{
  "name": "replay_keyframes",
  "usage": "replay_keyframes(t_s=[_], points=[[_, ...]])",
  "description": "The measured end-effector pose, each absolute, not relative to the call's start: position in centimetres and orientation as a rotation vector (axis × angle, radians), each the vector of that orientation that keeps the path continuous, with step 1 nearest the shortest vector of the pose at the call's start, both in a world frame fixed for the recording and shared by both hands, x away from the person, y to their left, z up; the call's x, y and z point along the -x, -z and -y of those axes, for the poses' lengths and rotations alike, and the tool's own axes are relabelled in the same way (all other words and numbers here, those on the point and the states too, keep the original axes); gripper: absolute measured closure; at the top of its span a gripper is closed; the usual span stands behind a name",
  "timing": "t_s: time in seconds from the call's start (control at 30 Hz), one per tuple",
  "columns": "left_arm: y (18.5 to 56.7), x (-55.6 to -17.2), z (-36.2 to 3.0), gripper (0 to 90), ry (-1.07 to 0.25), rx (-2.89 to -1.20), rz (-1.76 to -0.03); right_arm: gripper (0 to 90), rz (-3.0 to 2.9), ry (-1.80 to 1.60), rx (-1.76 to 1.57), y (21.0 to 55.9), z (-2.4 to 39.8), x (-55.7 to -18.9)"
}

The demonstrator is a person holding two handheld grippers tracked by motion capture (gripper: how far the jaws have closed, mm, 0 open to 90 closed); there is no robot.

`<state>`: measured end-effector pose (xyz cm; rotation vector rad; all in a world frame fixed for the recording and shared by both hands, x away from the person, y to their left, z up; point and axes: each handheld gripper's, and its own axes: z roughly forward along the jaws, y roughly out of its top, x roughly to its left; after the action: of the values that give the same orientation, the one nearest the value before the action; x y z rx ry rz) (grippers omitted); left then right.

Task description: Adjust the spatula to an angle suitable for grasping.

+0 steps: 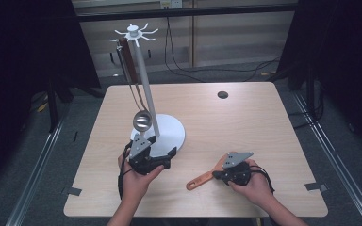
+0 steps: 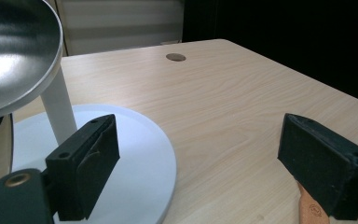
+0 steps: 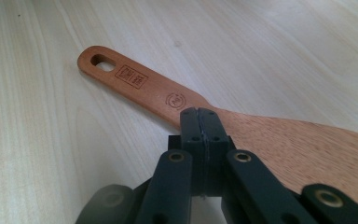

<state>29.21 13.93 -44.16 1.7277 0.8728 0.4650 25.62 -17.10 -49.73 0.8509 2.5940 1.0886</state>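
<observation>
A wooden spatula (image 1: 199,181) lies flat on the table at the front right, its handle with a hanging hole (image 3: 121,74) pointing left. My right gripper (image 1: 219,176) is shut, jaws pressed together with nothing between them. Its tips (image 3: 200,116) sit just over the spatula's neck; whether they touch it I cannot tell. A steel ladle (image 1: 142,120) hangs from a white rack stand (image 1: 143,70). My left gripper (image 1: 161,146) is open over the front of the stand's round base (image 2: 135,168), with the ladle bowl (image 2: 14,51) close above its left jaw.
The stand's hooked top (image 1: 134,32) rises over the table's back left. A small round hole (image 1: 222,94) marks the table's far side. Bare wood stretches between the stand and the right edge. The spatula's end (image 2: 312,210) shows beside the left gripper's right jaw.
</observation>
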Motion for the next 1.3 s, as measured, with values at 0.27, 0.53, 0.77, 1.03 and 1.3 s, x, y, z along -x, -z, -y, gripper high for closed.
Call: replay_keyframes(t_s=[0.27,0.53,0.77,1.03,1.3], points=[[44.3,-29.2,-14.3,12.2,-0.476,-1.735,-0.879,90.0,-2.575,-1.076,-0.864,50.1,15.8,-26.6],[44.4,-29.1,-14.5,12.3,-0.495,-1.724,-0.905,89.9,-2.552,-1.058,-0.919,50.1,15.0,-28.2],[44.4,-29.1,-14.5,12.3,-0.492,-1.725,-0.901,67.9,-2.532,-1.156,-0.861,49.3,14.5,-28.9],[44.5,-29.1,-15.0,12.3,-0.500,-1.713,-0.917,42.8,-2.622,-1.119,-0.763,49.6,10.1,-30.7],[44.4,-29.2,-15.2,12.3,-0.498,-1.707,-0.922,53.8,-2.664,-1.069,-0.736,50.1,8.9,-31.2]])
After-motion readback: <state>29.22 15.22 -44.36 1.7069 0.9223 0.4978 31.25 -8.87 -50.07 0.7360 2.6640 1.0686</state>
